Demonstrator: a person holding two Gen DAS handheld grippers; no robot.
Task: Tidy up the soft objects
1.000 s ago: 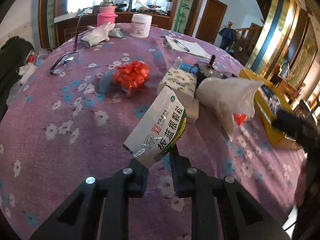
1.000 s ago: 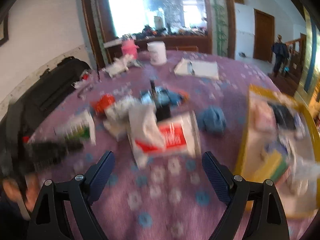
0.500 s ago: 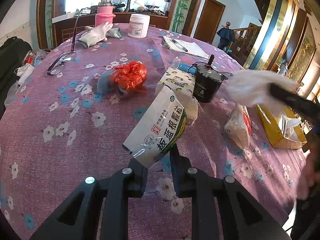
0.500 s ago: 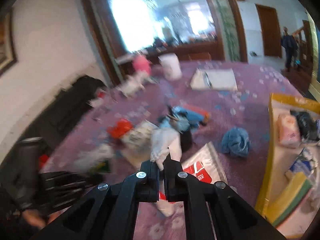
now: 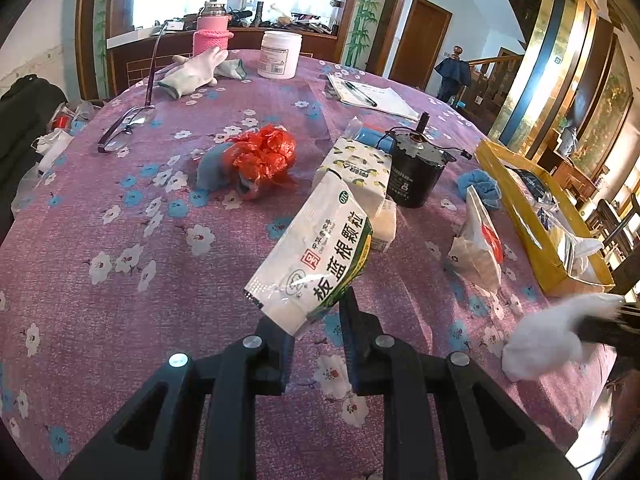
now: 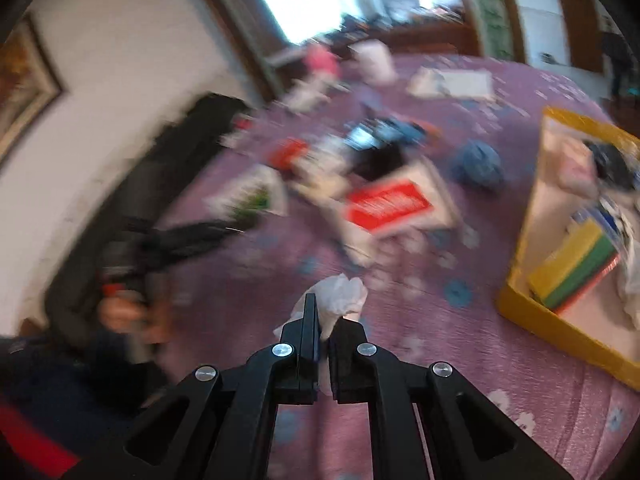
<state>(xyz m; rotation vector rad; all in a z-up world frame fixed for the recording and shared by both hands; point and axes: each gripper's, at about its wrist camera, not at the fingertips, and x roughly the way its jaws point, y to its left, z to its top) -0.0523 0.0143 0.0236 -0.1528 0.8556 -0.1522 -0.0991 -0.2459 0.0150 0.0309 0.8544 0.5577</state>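
Note:
My left gripper point(image 5: 318, 312) is shut on a white and green medicine pouch point(image 5: 316, 258) and holds it up over the purple flowered tablecloth point(image 5: 120, 280). My right gripper point(image 6: 326, 326) is shut on a white crumpled tissue point(image 6: 340, 292); in the left wrist view that tissue point(image 5: 548, 340) hangs at the lower right. A tissue packet with a red label point(image 6: 392, 204) lies mid-table. A yellow tray point(image 6: 532, 308) with soft items stands on the right. The right wrist view is blurred.
A red plastic bag point(image 5: 260, 156), a blue cloth point(image 5: 480, 184), a black motor point(image 5: 416, 172), a patterned tissue pack point(image 5: 356, 168), white gloves point(image 5: 196, 72), glasses point(image 5: 124, 124), a jar point(image 5: 280, 54) and papers point(image 5: 376, 96) lie across the table. A hand point(image 6: 124, 316) grips the left tool.
My right gripper closed on the white tissue, pulled it from the packet and carried it toward the table's near right edge. My left gripper and its pouch stayed put.

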